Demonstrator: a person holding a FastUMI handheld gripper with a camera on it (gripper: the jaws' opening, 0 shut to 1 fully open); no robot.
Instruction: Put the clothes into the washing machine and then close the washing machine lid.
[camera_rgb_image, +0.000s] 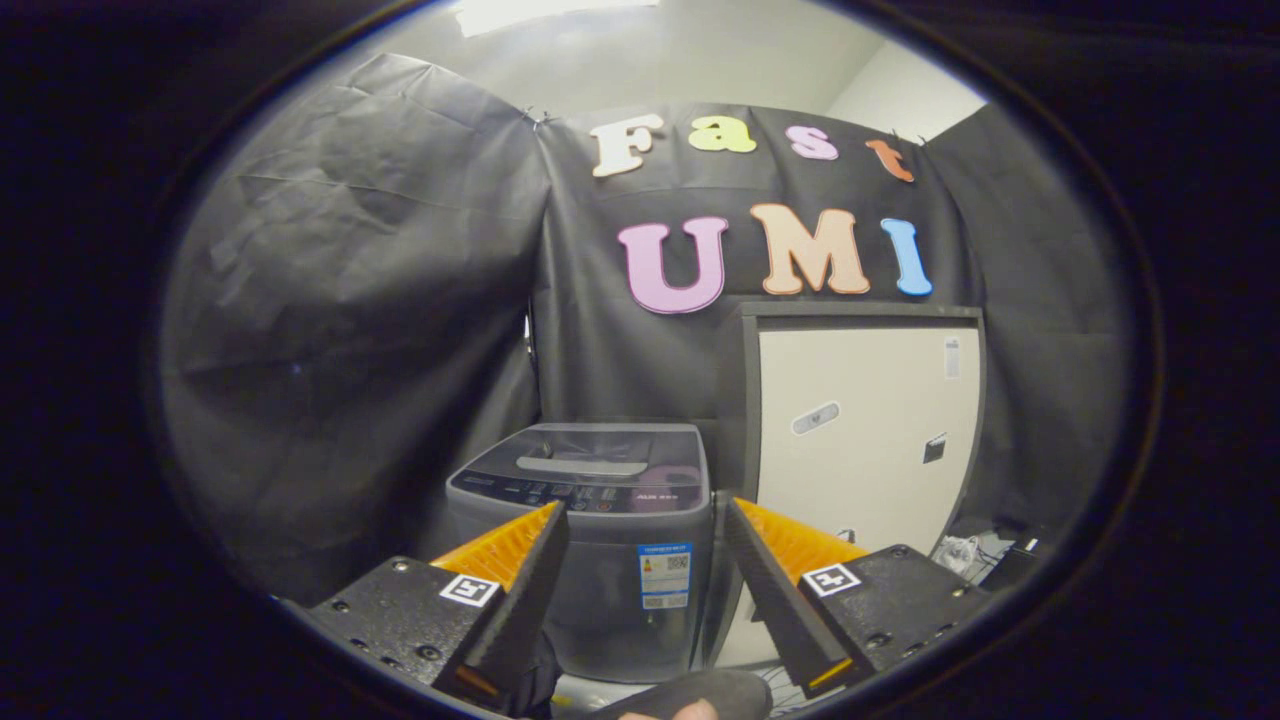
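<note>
The washing machine (600, 520) is a small grey one. It stands on the floor, out past the fingers, and you see it in the gap between them. It sits in front of the black cloth wall (350, 320). Its lid (600, 455) is on top and it lies flat and shut. The lid is dark and a bit see-through, with a pale handle bar (582, 466) near the front. Below the lid runs a dark strip with little buttons (580, 493). On the front of the machine there is a blue and white sticker (665, 576).

The gripper (645, 585) points at the machine. Its two fingers are spread wide apart, and there is nothing between them. They do not touch the machine. Each finger sits on a black block with a small black and white square tag (470, 589) on it.

Right beside the machine, to its right, stands a tall cream cabinet (860, 440) with a dark frame. It has a few small stickers on its door. Low down to the right of the cabinet, some wires and small bits (975, 552) lie on the floor; they are too small to make out.

Under the fingers, close to the camera, there is a dark rounded thing (700, 692) with a bit of a fingertip (685, 713) by it. I cannot tell what the dark thing is.
</note>
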